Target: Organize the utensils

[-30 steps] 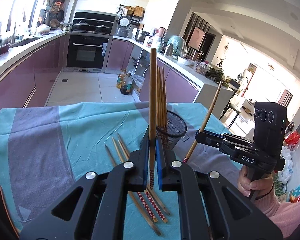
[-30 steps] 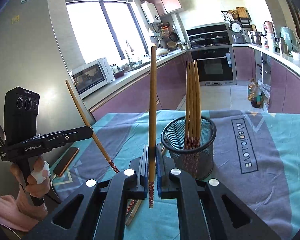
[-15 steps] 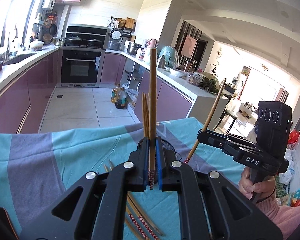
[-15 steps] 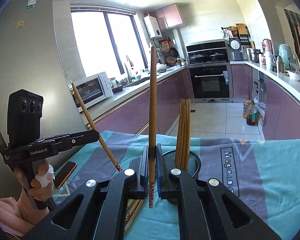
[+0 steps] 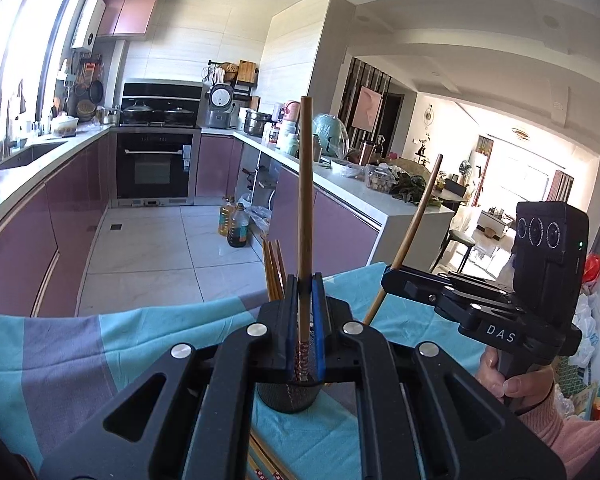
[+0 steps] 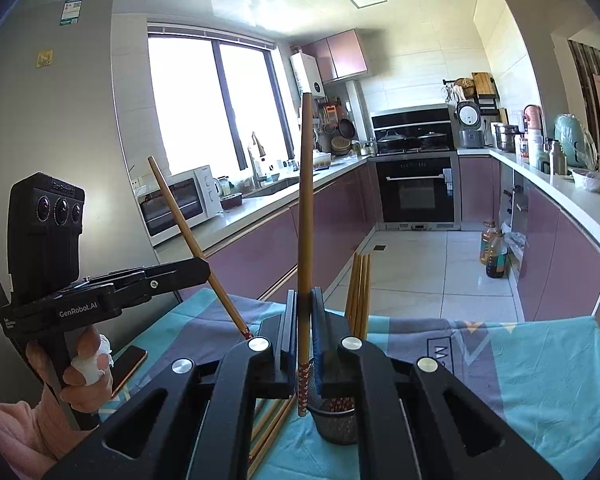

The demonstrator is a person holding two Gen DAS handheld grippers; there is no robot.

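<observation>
Left gripper (image 5: 303,322): fingers pinching one chopstick (image 5: 305,216) upright, patterned end down, above the mesh holder (image 5: 290,396). Right gripper (image 6: 303,332): fingers clamped on a second chopstick (image 6: 305,240), also upright, over the same holder. Holder stands on the cloth-covered bench (image 6: 540,360), chopsticks (image 6: 360,292) already inside. Loose chopsticks (image 6: 272,428) lie on the cloth beside it, toward the bench's near edge.

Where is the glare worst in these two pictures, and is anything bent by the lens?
Right wrist view: the window is blown out white and the fridge edge bows. Left wrist view: the far living room is overexposed and the ceiling beams curve; the chopstick in the left gripper stays sharp.
</observation>
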